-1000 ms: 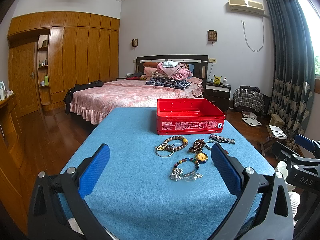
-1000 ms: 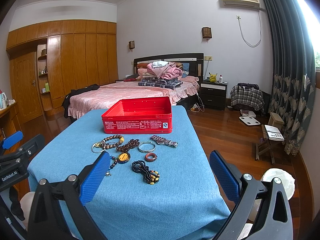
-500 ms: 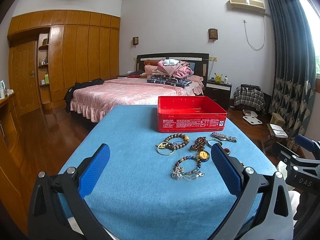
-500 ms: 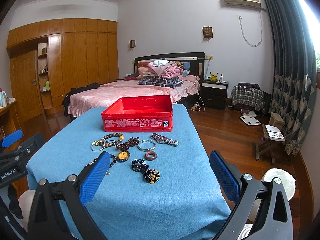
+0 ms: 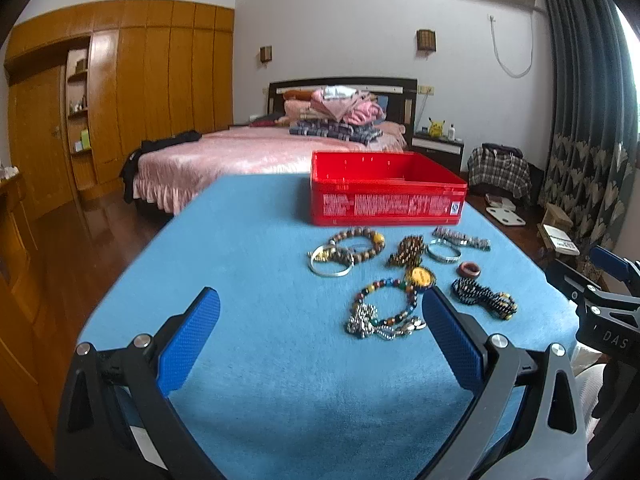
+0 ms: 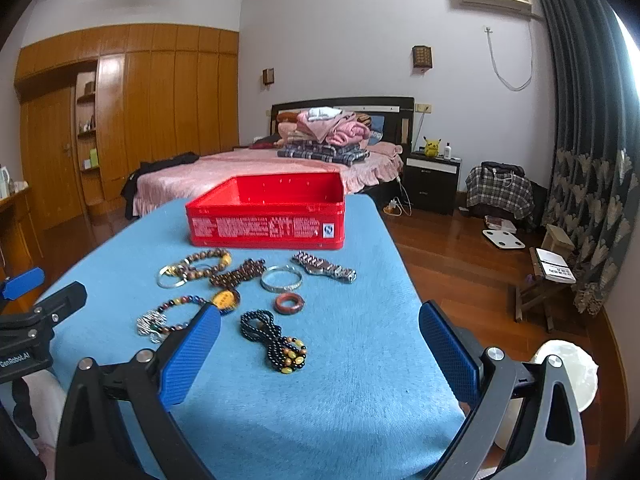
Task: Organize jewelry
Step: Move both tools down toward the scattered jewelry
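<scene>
An open red tin box point(image 5: 384, 196) point(image 6: 268, 216) stands at the far end of the blue table point(image 5: 248, 272) point(image 6: 360, 360). Several pieces of jewelry lie in front of it: a brown bead bracelet point(image 5: 360, 242), a silver bangle point(image 6: 281, 279), a metal watch point(image 6: 324, 267), a reddish ring point(image 6: 289, 303), a black bead string point(image 6: 276, 340) and a multicolour bead bracelet point(image 5: 384, 308). My left gripper point(image 5: 320, 344) is open and empty, just short of the multicolour bracelet. My right gripper point(image 6: 320, 352) is open and empty, around the black bead string.
A bed point(image 5: 248, 148) with folded clothes stands behind the table. A wooden wardrobe point(image 5: 120, 96) fills the left wall. A nightstand point(image 6: 432, 176), a stool point(image 6: 540, 280) and curtains point(image 6: 592, 160) are on the right. The table's right edge drops to wood floor.
Both grippers have moved forward and lower toward the jewelry; the items and box look larger and closer. Both stay open.
</scene>
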Available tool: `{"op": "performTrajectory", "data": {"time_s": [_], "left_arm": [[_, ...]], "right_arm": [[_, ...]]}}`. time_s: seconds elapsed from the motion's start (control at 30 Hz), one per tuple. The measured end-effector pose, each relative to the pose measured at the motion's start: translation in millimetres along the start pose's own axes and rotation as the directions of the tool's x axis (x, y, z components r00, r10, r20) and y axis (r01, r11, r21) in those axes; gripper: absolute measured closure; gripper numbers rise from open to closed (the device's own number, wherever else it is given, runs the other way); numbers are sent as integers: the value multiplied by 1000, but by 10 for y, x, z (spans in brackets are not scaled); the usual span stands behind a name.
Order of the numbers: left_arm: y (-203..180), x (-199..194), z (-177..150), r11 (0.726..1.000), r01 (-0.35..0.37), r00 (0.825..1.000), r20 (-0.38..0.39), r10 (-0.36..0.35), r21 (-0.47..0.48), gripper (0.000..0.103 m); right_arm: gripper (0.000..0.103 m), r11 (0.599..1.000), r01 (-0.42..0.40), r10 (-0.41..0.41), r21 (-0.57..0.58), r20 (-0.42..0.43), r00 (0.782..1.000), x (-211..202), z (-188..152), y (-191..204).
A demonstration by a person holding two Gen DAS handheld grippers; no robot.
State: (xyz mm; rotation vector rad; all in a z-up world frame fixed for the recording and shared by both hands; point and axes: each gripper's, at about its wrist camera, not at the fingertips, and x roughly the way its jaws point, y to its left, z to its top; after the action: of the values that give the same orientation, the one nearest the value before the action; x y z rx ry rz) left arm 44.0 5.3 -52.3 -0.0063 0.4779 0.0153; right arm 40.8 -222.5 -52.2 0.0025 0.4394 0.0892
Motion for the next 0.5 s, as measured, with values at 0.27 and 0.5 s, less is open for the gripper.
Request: {"op": "performTrajectory", "data": {"time_s": [0.27, 0.5], "left_arm": [[-61, 343, -115, 1000, 20, 998, -67, -20, 11, 19], [-96, 636, -205, 999, 42, 991, -130, -41, 0, 30]], "right_arm": [[8, 1000, -24, 23, -8, -58, 998, 237, -133, 3], [11, 999, -34, 34, -3, -84, 996, 415, -180, -29]]}}
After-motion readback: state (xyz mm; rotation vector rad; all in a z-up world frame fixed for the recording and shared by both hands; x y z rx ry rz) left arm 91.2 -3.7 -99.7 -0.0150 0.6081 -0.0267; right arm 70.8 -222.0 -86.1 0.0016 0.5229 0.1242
